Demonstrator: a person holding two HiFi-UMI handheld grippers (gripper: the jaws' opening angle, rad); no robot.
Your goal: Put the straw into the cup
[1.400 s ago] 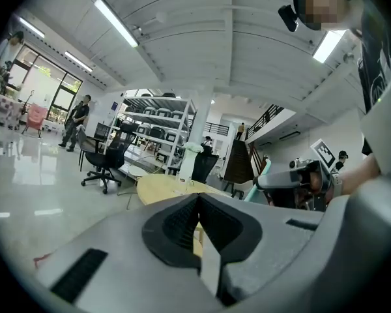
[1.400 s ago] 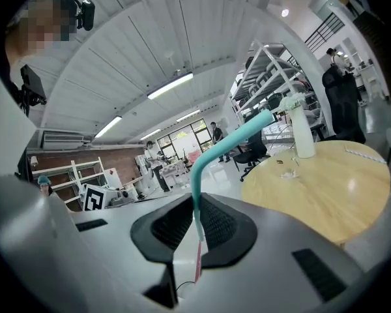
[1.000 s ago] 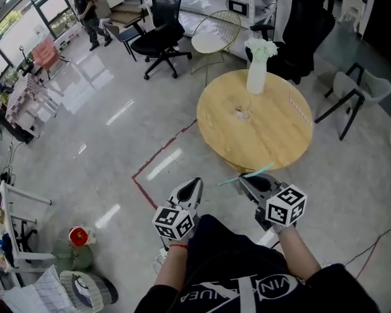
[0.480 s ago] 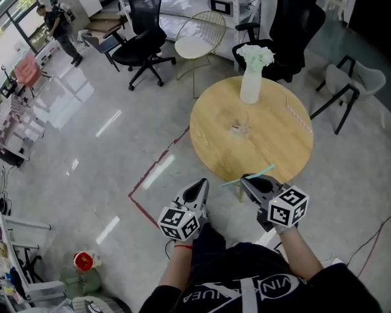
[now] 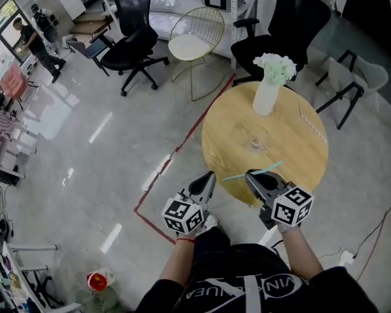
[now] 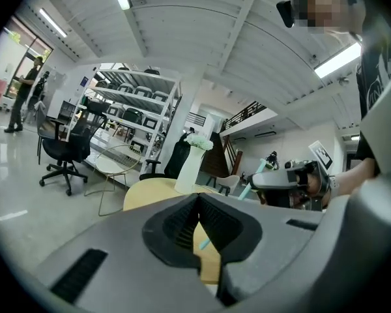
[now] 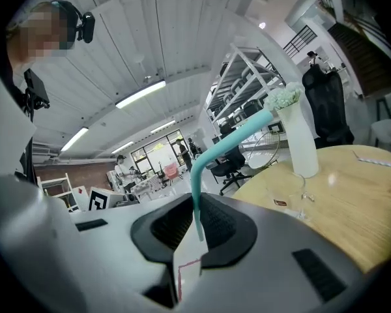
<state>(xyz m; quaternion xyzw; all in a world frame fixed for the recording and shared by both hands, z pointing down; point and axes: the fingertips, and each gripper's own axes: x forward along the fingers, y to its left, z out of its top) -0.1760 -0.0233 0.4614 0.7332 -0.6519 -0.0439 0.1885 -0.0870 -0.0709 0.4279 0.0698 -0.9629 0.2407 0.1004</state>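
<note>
At the near edge of the round surface (image 5: 300,155): straw (image 5: 234,176) brought closer, cup (image 5: 256,137) not yet reached.
The right gripper (image 5: 255,175) is clamped on the teal straw, which juts left across the surface's near rim; the left gripper (image 5: 205,182) is closed on nothing. Both have drawn closer to the surface in the last second, so the clear cup at its middle, just near of the white vase (image 5: 267,95), looks almost within reach. Office chairs (image 5: 133,41) stand beyond on a glossy floor (image 5: 85,149).

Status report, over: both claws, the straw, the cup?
Right claw shut on teal straw; left claw shut, empty. Cup on table, straw not in. Vase behind cup.
</note>
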